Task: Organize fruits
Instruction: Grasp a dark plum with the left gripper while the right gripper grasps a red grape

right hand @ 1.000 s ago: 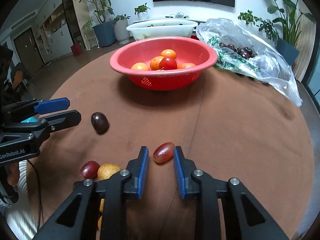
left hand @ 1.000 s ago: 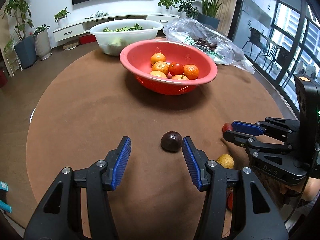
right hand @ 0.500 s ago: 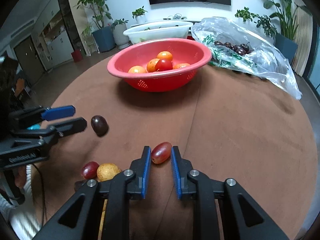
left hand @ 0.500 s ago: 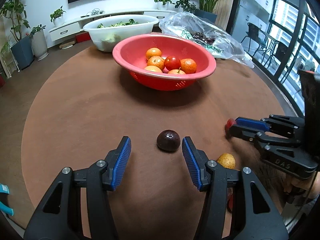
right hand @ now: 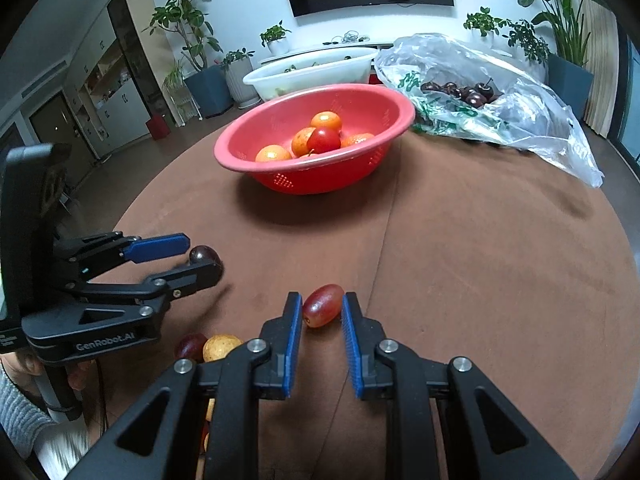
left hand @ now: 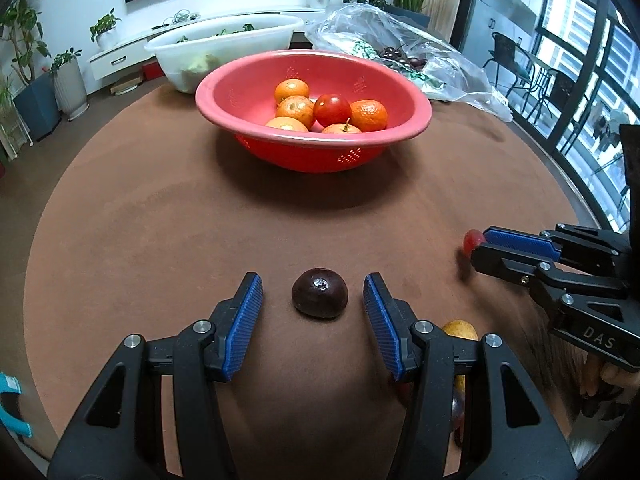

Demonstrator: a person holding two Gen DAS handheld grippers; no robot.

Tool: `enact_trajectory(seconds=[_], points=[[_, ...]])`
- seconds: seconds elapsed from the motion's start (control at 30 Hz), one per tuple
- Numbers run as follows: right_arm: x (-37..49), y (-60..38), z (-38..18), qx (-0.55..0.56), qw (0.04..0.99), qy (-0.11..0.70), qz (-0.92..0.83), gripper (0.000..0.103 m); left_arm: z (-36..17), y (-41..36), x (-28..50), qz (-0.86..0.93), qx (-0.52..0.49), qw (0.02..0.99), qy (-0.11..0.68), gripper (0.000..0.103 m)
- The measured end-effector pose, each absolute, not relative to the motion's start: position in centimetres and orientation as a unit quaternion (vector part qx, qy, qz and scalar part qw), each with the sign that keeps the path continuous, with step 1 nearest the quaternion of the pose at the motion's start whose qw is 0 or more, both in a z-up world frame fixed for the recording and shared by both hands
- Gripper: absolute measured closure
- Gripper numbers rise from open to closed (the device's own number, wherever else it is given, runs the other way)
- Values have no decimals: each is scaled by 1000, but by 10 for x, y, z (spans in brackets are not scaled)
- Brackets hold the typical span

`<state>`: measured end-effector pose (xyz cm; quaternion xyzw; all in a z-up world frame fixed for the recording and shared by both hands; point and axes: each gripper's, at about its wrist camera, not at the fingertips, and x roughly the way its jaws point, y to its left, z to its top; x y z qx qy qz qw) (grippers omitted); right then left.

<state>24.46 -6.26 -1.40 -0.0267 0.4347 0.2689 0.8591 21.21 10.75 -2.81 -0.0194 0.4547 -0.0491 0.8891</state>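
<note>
My left gripper [left hand: 313,290] is open, its blue pads either side of a dark purple round fruit [left hand: 319,293] on the brown table; neither pad touches it. My right gripper [right hand: 319,310] has closed on a red oval grape [right hand: 323,305], pads touching both sides. A red bowl [left hand: 416,120] holding several oranges and a red tomato [left hand: 331,109] stands further back. The bowl [right hand: 240,160] also shows in the right wrist view. A yellow fruit [right hand: 219,346] and a dark red fruit [right hand: 191,346] lie near the table's front edge.
A white tub of greens [left hand: 208,46] and a clear plastic bag of dark cherries [right hand: 472,92] stand behind the bowl. The round brown table [left hand: 140,220] drops off at its edge. Potted plants line the room walls.
My left gripper moved forward so the dark fruit now lies between its pads. My right gripper narrowed around the red grape and seems to have risen slightly with it.
</note>
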Motion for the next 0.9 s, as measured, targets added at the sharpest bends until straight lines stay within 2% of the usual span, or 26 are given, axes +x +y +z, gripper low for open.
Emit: enact_trajectory(seconds=[0.07,0.23,0.9], points=[[244,-63,-14,-26,860,434,268,81,-29,108,212,-57,-24,887,457,66],[244,-62,-15,-24,858,437,269,81,-34,108,213,-63,-27,884,462,75],[242,-68,-9,-3,860,431,274,81,-21,113,198,-76,-43,892,444,76]])
